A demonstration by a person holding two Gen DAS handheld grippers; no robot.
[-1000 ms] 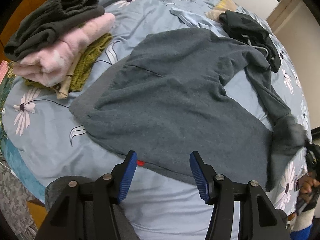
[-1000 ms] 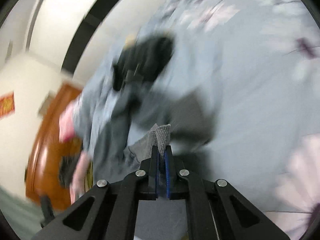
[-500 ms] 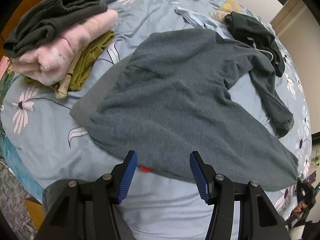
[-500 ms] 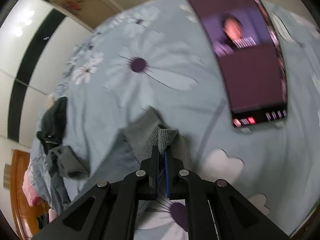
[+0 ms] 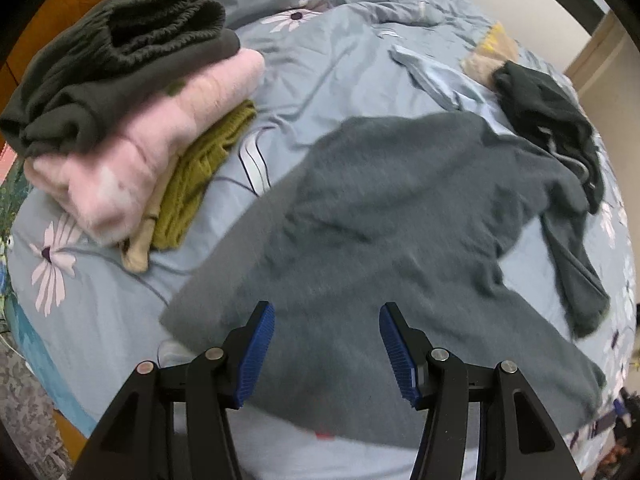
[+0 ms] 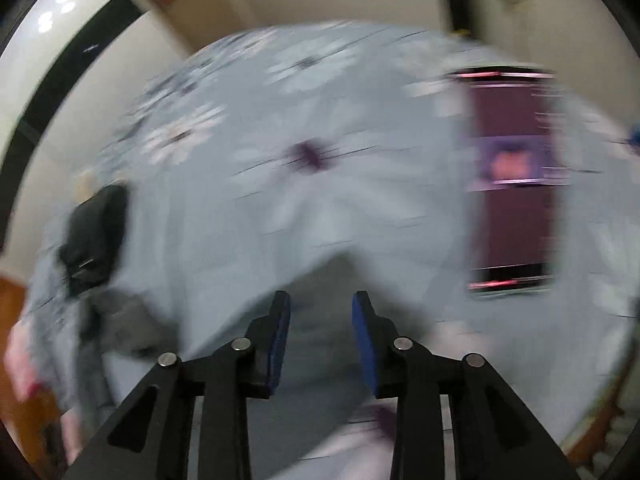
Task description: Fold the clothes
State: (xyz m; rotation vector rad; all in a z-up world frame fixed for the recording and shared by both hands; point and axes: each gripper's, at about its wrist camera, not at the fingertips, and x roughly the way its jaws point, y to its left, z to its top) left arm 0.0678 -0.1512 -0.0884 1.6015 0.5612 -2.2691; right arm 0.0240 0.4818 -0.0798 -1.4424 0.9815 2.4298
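The bed (image 5: 120, 300) carries a blue flowered sheet; its left edge drops away past the folded stack (image 5: 132, 120) of dark, pink and olive clothes, and bare sheet lies open between that stack and the grey sweater (image 5: 400, 216); a black garment (image 5: 548, 116) sits at the far right, touching the sweater's shoulder; a sleeve trails down the right side toward the bed's edge.

The left gripper (image 5: 326, 350) points steeply down over the sweater's near hem; its blue pads stand apart with only cloth seen below them, nothing pinched.

The right wrist view is badly smeared; a phone (image 6: 514, 180) lies screen-up on the sheet at the right, well apart from the cloth, with open sheet around it; the right gripper (image 6: 321, 336) has its jaws opening, and a grey corner of what seems to be the sweater (image 6: 320, 280) lies under and beyond the gap, the pads clear of it.
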